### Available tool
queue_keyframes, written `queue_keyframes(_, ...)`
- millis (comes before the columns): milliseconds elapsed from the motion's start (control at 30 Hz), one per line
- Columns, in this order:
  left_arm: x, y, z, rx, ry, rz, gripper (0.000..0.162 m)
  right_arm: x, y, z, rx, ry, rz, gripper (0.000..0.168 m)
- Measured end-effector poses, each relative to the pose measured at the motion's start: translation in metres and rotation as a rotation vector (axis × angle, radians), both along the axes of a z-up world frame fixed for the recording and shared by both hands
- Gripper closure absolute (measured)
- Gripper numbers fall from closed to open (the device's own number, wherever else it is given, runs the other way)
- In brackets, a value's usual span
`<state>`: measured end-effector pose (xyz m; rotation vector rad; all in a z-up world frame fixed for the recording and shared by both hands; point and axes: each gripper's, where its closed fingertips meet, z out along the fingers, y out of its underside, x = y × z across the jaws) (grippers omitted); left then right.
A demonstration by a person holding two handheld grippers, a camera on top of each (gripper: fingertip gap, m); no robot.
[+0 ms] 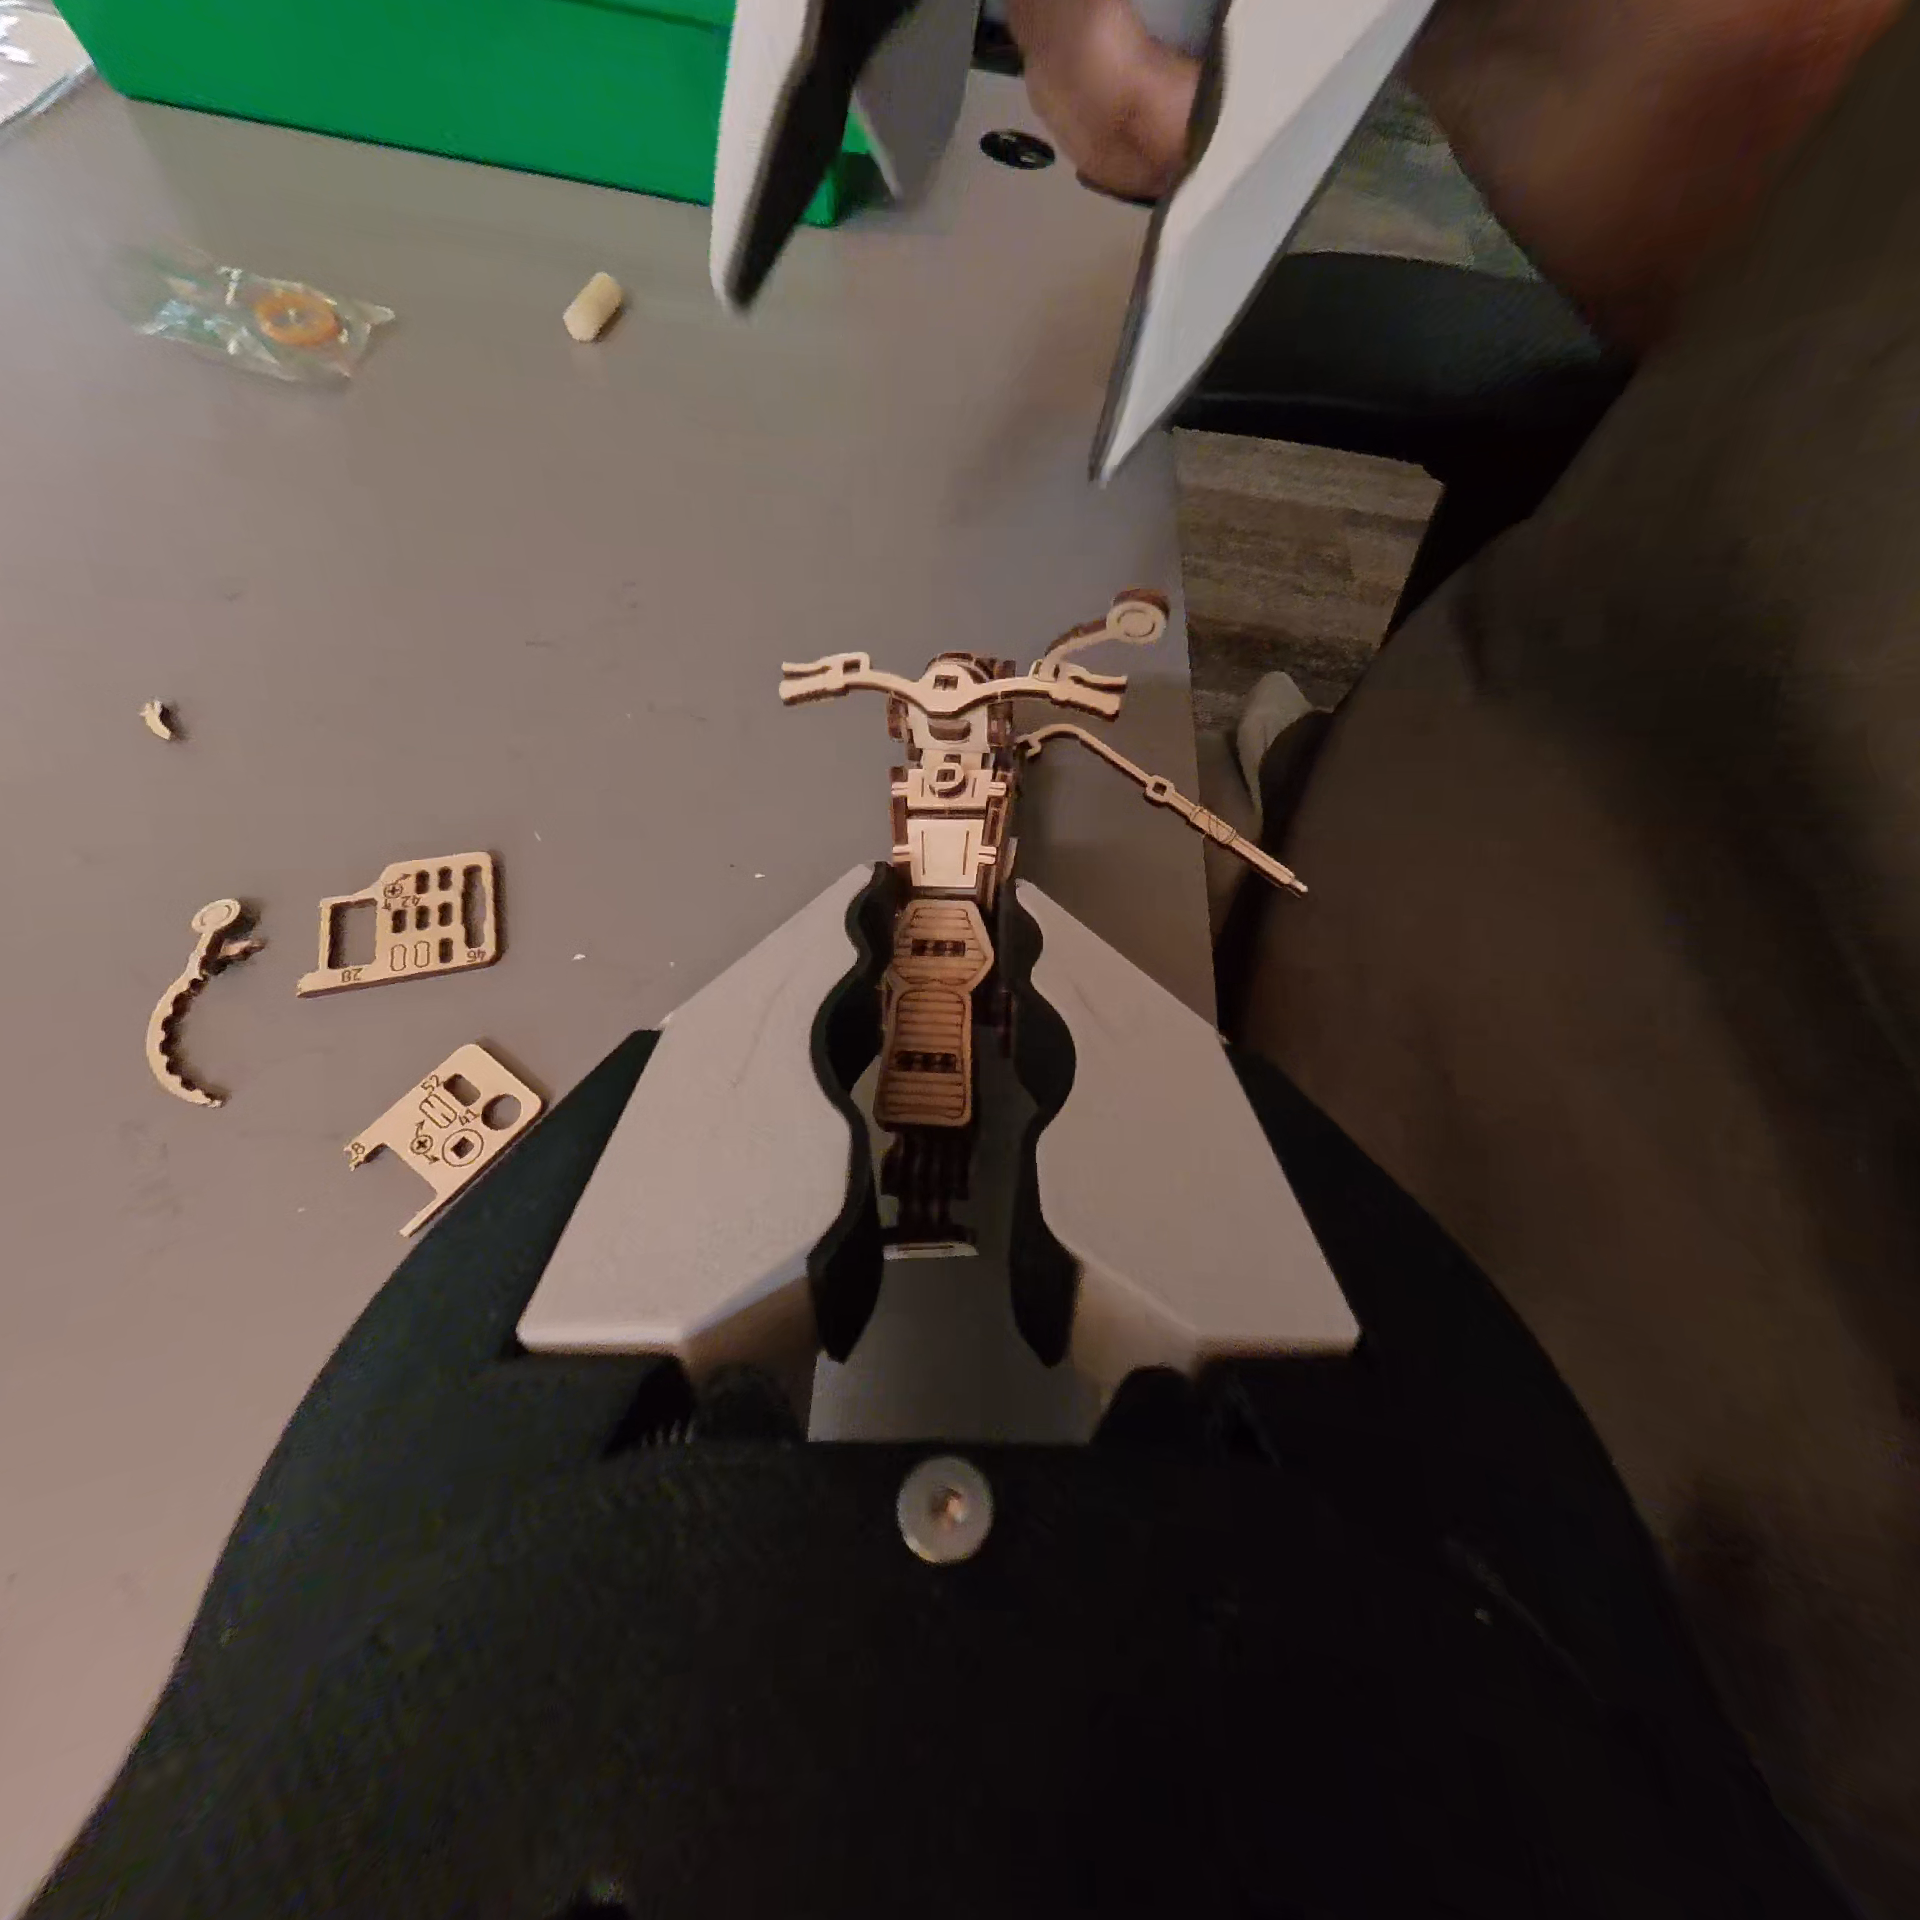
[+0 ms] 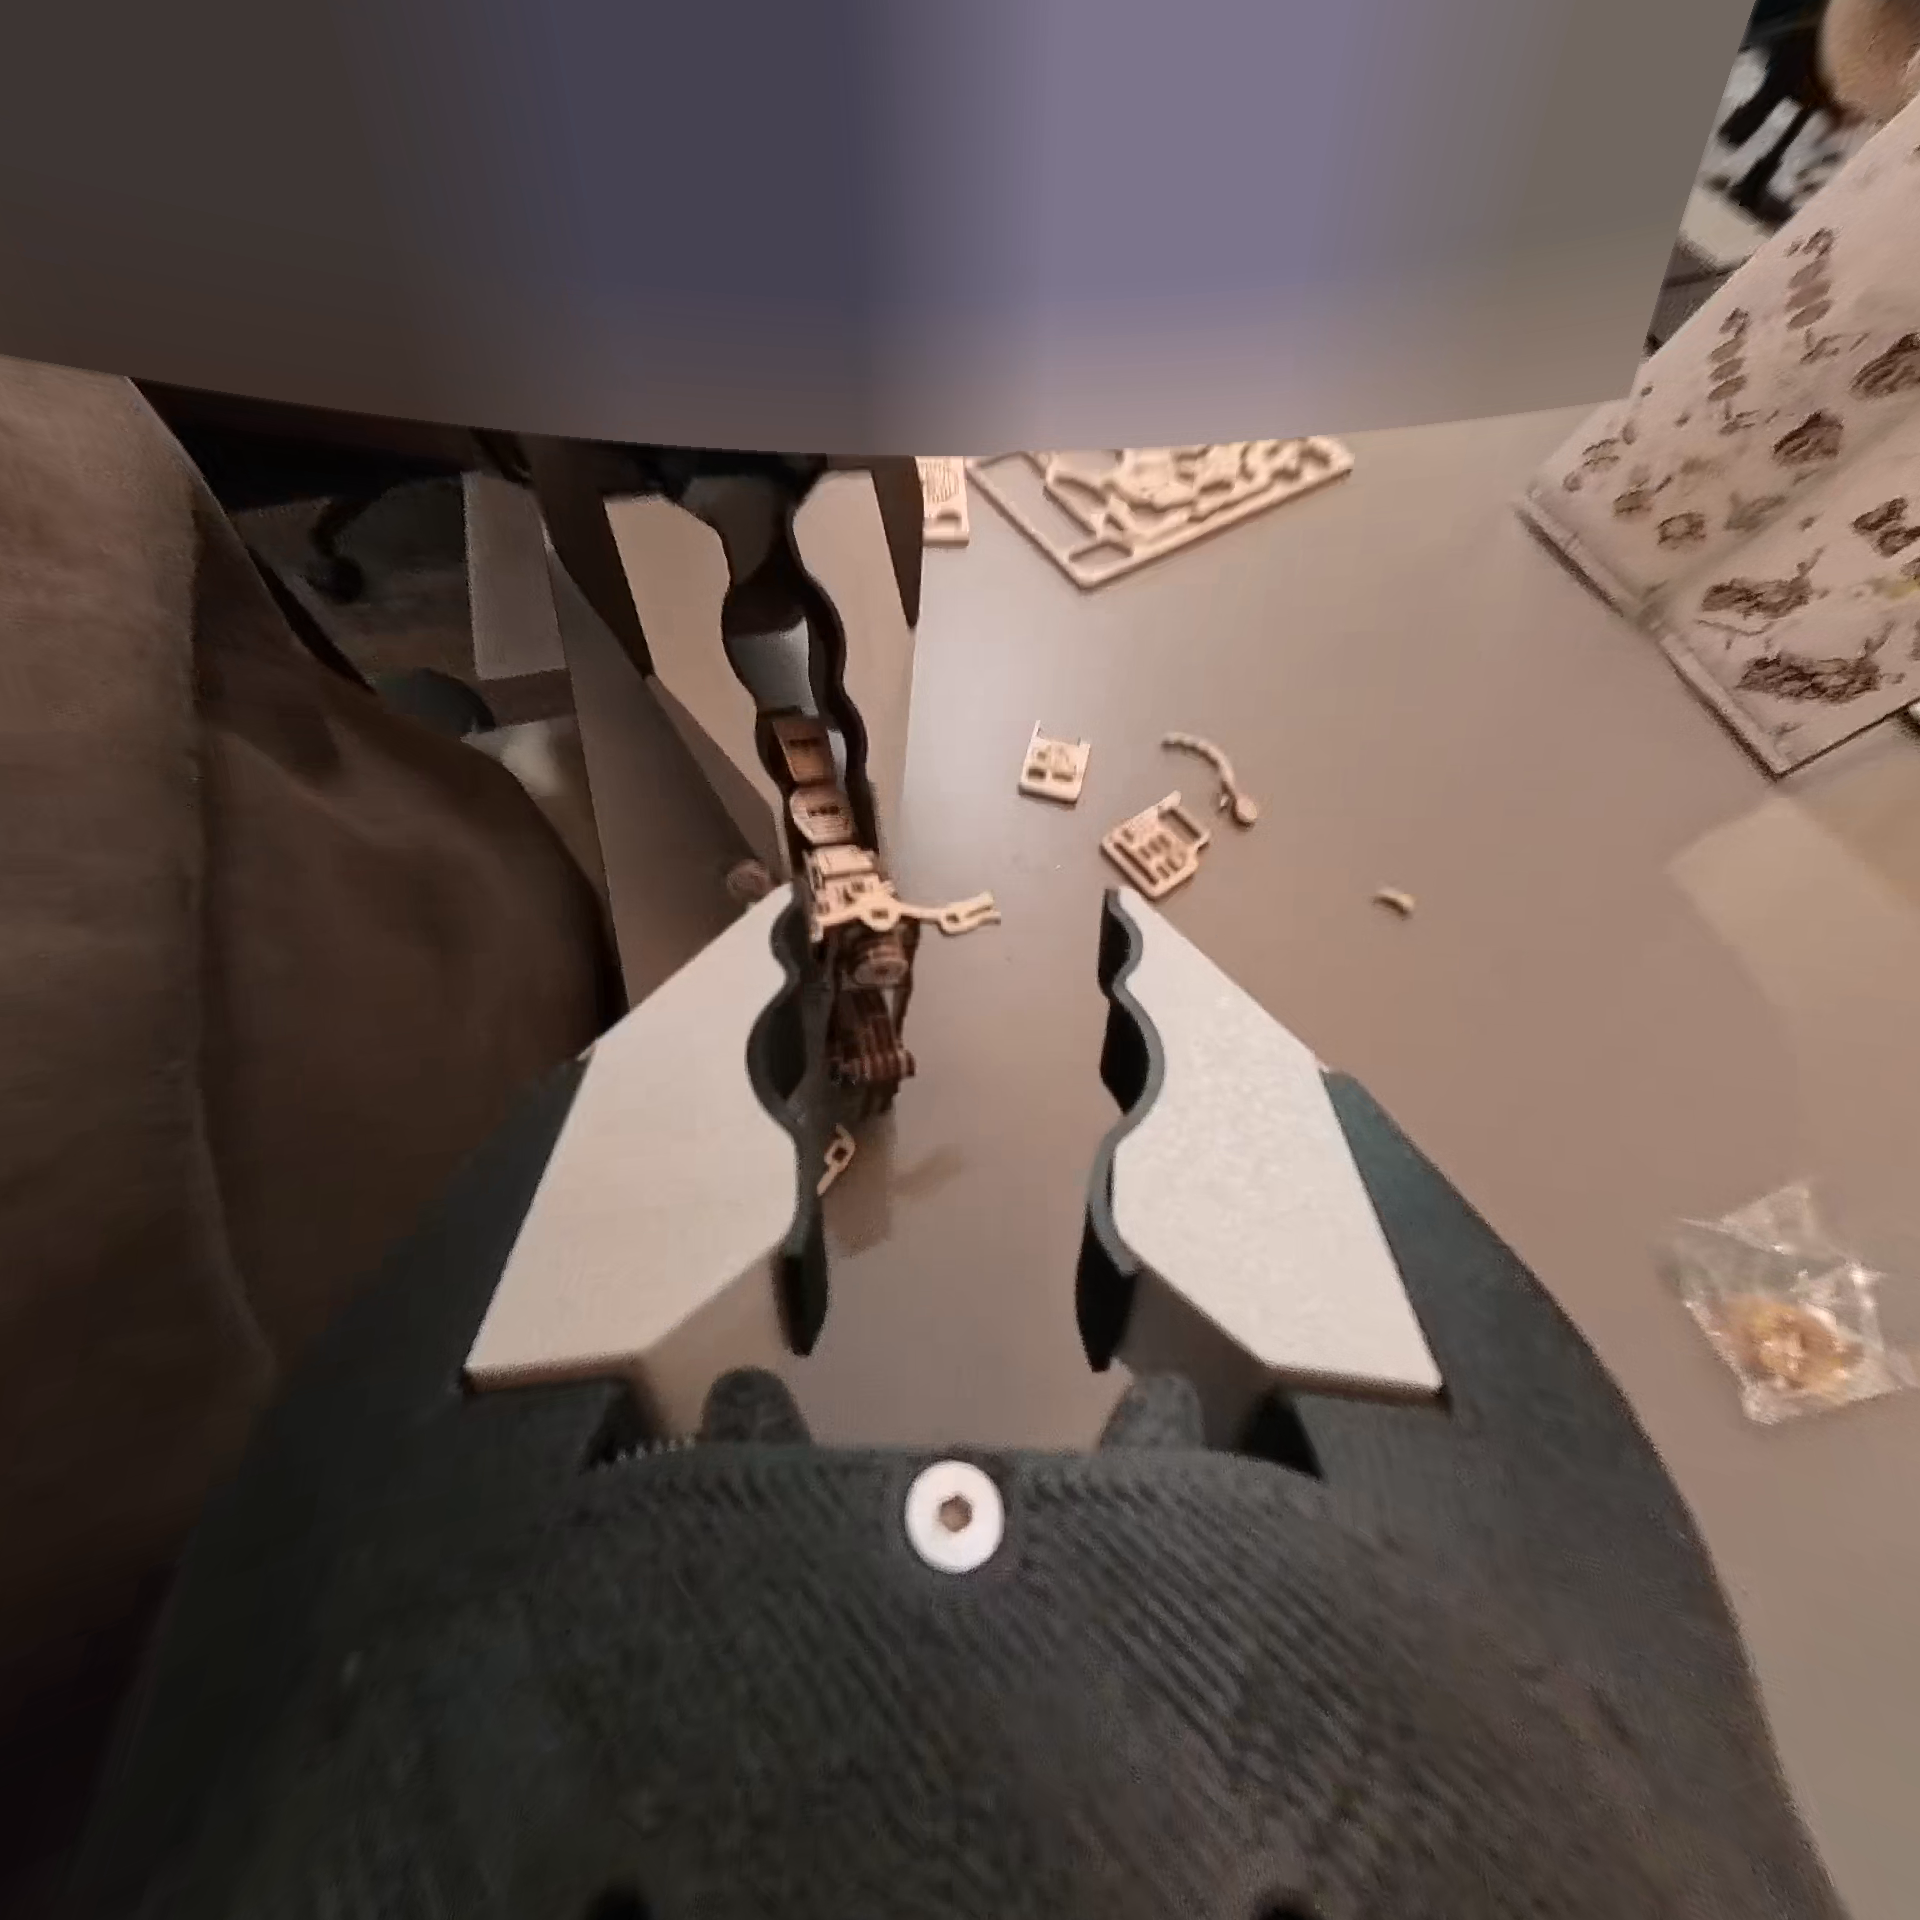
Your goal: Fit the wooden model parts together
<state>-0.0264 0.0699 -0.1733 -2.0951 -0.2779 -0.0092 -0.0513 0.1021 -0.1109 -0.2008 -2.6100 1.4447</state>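
My left gripper [image 1: 940, 883] is shut on the wooden motorcycle model [image 1: 940, 997], holding its body from behind near the table's right edge; the handlebars [image 1: 951, 691] point away from me. The model also shows in the right wrist view [image 2: 852, 935], clamped by the left gripper [image 2: 831, 873]. My right gripper [image 2: 951, 909] is open and empty, just in front of the model, its left finger beside the front wheel. It shows in the left wrist view [image 1: 925, 384] above and beyond the model. Loose wooden parts lie left of the model: a curved toothed piece [image 1: 187, 1003] and two offcut plates [image 1: 410, 925], [image 1: 452, 1127].
A green box [image 1: 436, 94] stands at the far side of the grey table [image 1: 520, 582]. A plastic bag of small parts [image 1: 270, 317] and a small pale peg [image 1: 592, 307] lie near it. A wooden parts sheet [image 2: 1164, 499] and an instruction booklet [image 2: 1787, 520] lie farther off. About 8 centimetres separates my left fingertips from my right.
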Motion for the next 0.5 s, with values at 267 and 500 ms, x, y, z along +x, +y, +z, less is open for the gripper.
queue_keyframes(267,0.006,0.001,0.001,0.019,-0.015,-0.025,0.138,0.016,0.000,-0.060,-0.003,-0.188,0.077,0.127)
queue_keyframes(500,0.001,0.006,0.000,0.020,0.004,-0.014,0.126,0.023,-0.009,-0.066,0.005,-0.135,0.121,0.147)
